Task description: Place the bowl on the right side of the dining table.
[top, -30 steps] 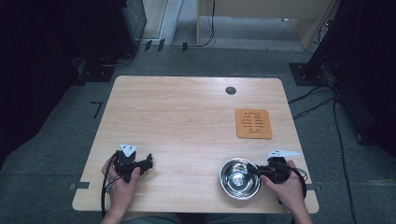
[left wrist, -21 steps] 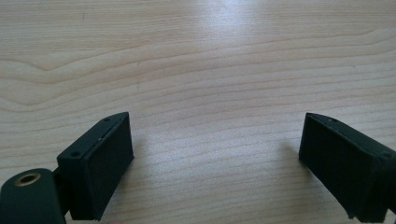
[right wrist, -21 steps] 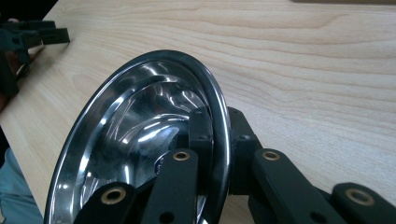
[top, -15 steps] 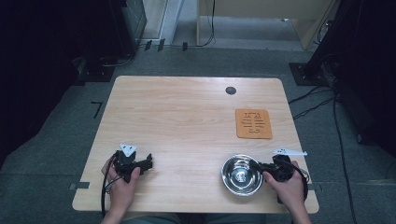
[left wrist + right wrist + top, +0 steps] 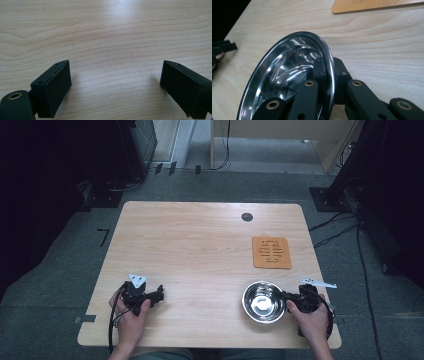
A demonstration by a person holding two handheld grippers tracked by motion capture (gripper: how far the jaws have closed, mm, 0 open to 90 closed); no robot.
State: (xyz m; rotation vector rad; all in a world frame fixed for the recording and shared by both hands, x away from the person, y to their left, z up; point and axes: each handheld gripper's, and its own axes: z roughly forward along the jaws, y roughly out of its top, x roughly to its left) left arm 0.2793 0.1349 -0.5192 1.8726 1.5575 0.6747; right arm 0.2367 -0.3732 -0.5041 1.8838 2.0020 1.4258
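No readable text, brand or nr anywhere. Closest thing: dark cut-out marks on the orange mat (image 5: 271,252), approx 1 o'clock from the steel bowl (image 5: 263,301) on the desk (image 5: 200,245) — rows of short lines, too small to read as letters or signs.

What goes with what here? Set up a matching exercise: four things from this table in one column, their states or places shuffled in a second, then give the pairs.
1. steel bowl
2. left gripper
3. right gripper
4. orange mat

A. jaws wide apart over bare wood
B. lies flat, beyond the bowl
C. jaws closed on the bowl's rim
D. near the table's front edge, rim pinched

Pairs: 1-D, 2-A, 3-C, 4-B
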